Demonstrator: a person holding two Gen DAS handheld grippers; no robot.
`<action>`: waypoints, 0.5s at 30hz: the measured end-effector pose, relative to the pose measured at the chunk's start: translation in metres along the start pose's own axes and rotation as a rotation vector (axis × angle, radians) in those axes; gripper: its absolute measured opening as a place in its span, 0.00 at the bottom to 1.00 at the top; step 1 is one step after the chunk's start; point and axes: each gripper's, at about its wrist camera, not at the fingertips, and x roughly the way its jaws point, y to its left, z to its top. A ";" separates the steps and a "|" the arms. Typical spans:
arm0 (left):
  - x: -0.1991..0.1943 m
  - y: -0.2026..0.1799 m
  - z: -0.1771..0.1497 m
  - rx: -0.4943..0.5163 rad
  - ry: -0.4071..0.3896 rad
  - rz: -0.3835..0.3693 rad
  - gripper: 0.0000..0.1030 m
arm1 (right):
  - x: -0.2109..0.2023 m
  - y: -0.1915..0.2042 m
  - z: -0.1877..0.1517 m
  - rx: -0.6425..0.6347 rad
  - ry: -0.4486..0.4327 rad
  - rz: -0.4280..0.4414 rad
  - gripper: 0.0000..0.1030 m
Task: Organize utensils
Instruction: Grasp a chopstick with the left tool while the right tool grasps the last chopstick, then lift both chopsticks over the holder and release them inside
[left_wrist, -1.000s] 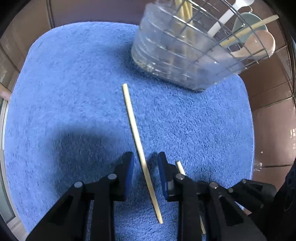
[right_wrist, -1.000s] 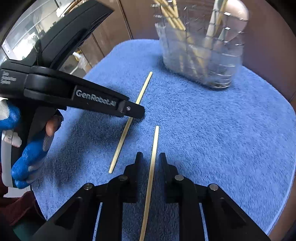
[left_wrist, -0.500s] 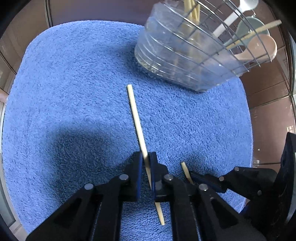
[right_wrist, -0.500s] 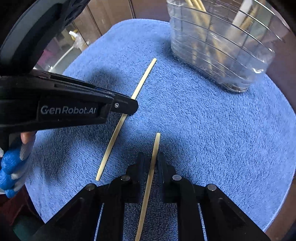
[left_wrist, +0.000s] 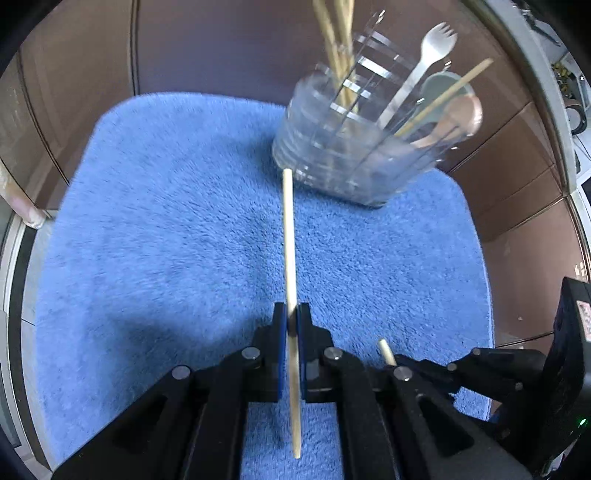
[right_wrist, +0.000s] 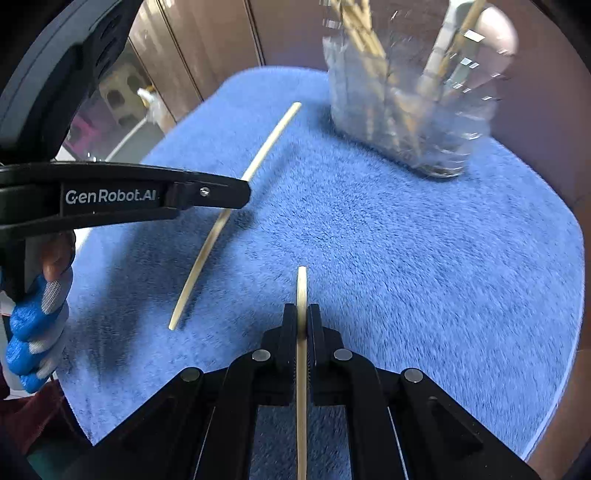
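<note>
My left gripper (left_wrist: 291, 317) is shut on a pale wooden chopstick (left_wrist: 289, 236) and holds it lifted over the blue mat (left_wrist: 166, 229). That chopstick also shows in the right wrist view (right_wrist: 266, 147), with the left gripper (right_wrist: 236, 194) clamped near its middle. My right gripper (right_wrist: 302, 317) is shut on a second chopstick (right_wrist: 301, 284); its tip shows in the left wrist view (left_wrist: 386, 350). A clear utensil holder (left_wrist: 343, 162) with a wire frame stands at the mat's far right and holds several chopsticks, a white fork (left_wrist: 432, 48) and spoons.
Brown cabinet panels (left_wrist: 203, 44) rise behind the mat. The mat's edge (right_wrist: 569, 332) drops off at the right. The person's blue-gloved hand (right_wrist: 33, 332) holds the left gripper at the left of the right wrist view.
Both grippers closed on their chopsticks and lifted them off the mat. Both views tilted up, so the holder looks more upright and nearer.
</note>
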 end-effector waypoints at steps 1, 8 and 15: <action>-0.009 -0.001 -0.005 0.008 -0.024 0.004 0.05 | -0.005 -0.001 0.000 0.004 -0.016 0.000 0.05; -0.054 -0.016 -0.035 0.043 -0.152 0.025 0.05 | -0.067 0.003 -0.042 0.019 -0.188 -0.007 0.05; -0.093 -0.033 -0.067 0.069 -0.260 0.038 0.05 | -0.111 0.012 -0.068 0.026 -0.307 -0.038 0.05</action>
